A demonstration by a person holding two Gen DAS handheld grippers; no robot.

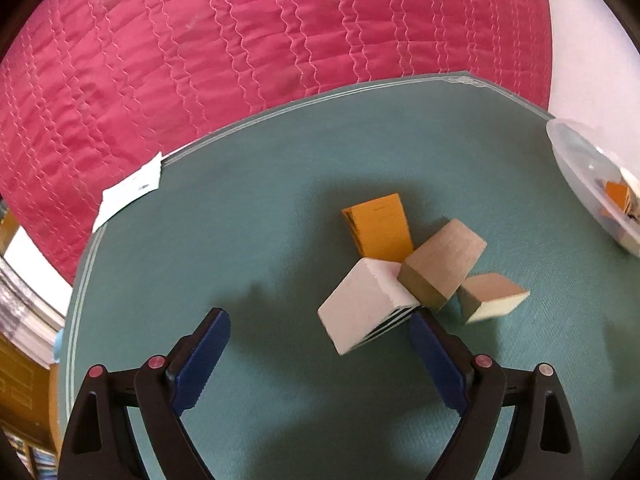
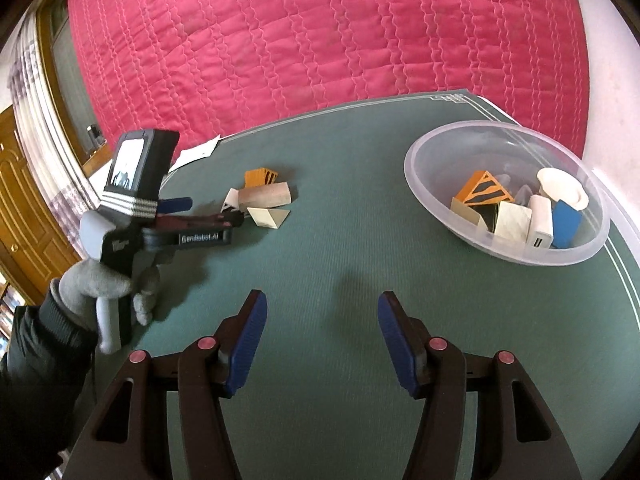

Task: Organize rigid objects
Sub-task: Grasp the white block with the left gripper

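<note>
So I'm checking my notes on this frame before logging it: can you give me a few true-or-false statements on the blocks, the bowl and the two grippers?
1. The left gripper is closed on the white block. False: its jaws stand open, nothing gripped.
2. The clear bowl already holds several blocks. True.
3. The right gripper holds nothing. True.
4. The orange block on the mat lies alone, far from the others. False: it lies in a cluster with the white and wooden block.
5. The green mat is bare of loose blocks. False: four remain.

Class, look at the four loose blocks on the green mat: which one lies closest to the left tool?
The white block with black stripes; it sits just ahead of the open left tool, nearer than the others.
</note>
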